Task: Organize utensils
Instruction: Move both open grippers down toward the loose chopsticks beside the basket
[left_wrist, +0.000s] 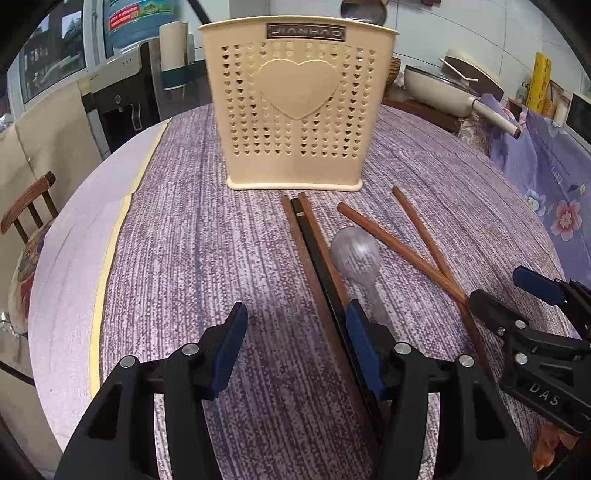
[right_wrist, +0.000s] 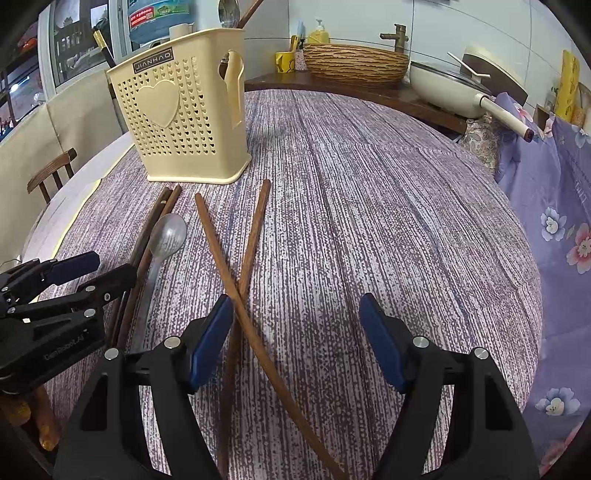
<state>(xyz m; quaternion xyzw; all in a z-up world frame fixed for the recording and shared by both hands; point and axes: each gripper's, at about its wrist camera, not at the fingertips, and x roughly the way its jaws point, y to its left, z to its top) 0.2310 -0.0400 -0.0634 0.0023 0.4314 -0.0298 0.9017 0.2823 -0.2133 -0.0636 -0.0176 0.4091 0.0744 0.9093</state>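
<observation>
Cream perforated plastic utensil holder (left_wrist: 299, 110) with a heart emblem is standing upright on the purple woven tablecloth (left_wrist: 192, 240). In front of it are lying three bundled dark chopsticks (left_wrist: 314, 258), a silver metal spoon (left_wrist: 356, 254) and two crossed brown wooden chopsticks (right_wrist: 236, 266). Left gripper (left_wrist: 295, 343) is hovering with jaws apart, gripping nothing. Right gripper (right_wrist: 295, 332) is likewise gaping over the crossed pair, nothing clamped.
</observation>
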